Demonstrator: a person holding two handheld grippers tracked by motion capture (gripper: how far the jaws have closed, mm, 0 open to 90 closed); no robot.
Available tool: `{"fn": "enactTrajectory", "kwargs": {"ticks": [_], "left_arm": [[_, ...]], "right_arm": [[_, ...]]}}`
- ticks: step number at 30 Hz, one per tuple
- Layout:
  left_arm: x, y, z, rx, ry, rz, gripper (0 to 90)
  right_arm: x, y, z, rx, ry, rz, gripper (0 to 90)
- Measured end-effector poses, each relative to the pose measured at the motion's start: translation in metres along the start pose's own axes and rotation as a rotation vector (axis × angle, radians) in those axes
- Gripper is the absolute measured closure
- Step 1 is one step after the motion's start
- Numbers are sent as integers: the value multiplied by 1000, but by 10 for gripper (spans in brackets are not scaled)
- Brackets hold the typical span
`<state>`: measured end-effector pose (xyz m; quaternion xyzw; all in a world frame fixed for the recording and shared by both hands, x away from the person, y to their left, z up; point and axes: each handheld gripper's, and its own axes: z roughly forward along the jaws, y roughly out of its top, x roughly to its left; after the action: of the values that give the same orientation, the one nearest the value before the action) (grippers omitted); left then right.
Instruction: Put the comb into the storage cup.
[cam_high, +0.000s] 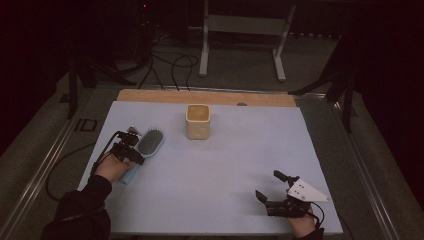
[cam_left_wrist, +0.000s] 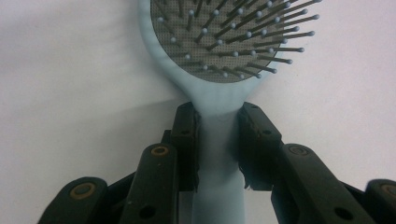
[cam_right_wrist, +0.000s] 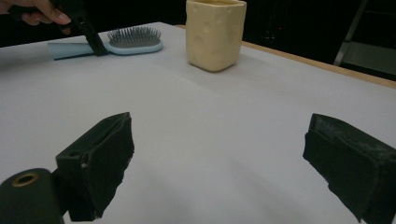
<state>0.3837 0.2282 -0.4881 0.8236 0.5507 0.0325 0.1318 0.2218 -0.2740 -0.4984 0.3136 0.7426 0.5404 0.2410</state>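
A light blue hairbrush (cam_high: 149, 142) lies bristles-up at the left of the pale sheet (cam_high: 210, 170). My left gripper (cam_high: 131, 150) is shut on its handle just below the head; in the left gripper view both jaws press the handle of the hairbrush (cam_left_wrist: 219, 140). A cream square cup (cam_high: 198, 121) stands upright at the back middle, about a hand's width right of the brush. My right gripper (cam_high: 270, 186) rests open near the front right edge with nothing between its jaws. From the right gripper view the cup (cam_right_wrist: 215, 33) and hairbrush (cam_right_wrist: 133, 42) lie far ahead.
The sheet covers a wooden table whose bare edge (cam_high: 205, 96) shows at the back. Cables (cam_high: 172, 65) and a white metal stand (cam_high: 242, 35) are on the floor beyond. A dark tripod leg (cam_high: 345, 95) stands at the right.
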Motion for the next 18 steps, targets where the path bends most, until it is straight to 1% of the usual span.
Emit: {"fn": "enactTrajectory", "kwargs": {"ticks": [4, 5, 6, 7, 8, 10, 11, 14, 15, 18], "left_arm": [[0, 0, -7, -48, -14, 2, 705], [-1, 0, -9, -66, -10, -2, 705], [-1, 0, -11, -72, -16, -1, 705], [-2, 0, -13, -75, -16, 8, 705], [-4, 0, -15, -86, -7, 14, 705], [-6, 1, -19, -92, -16, 28, 705], [-8, 1, -22, -104, -10, 29, 705], [-10, 1, -27, -124, -29, 36, 705], [-11, 1, -29, -124, -35, 47, 705], [-13, 1, -34, -149, -41, 48, 705]], "right_arm": [[0, 0, 0, 1, -1, -1, 82], [0, 0, 0, 0, 0, 1, 82], [0, 0, 0, -1, 0, -1, 82], [0, 0, 0, 0, 0, 0, 82], [0, 0, 0, 1, 0, 1, 82], [0, 0, 0, -2, 0, -1, 82], [0, 0, 0, -4, 2, 0, 82], [-1, 0, 0, 0, 1, 2, 82], [0, 0, 0, -1, -1, 2, 82], [0, 0, 0, -2, 0, 1, 82]]}}
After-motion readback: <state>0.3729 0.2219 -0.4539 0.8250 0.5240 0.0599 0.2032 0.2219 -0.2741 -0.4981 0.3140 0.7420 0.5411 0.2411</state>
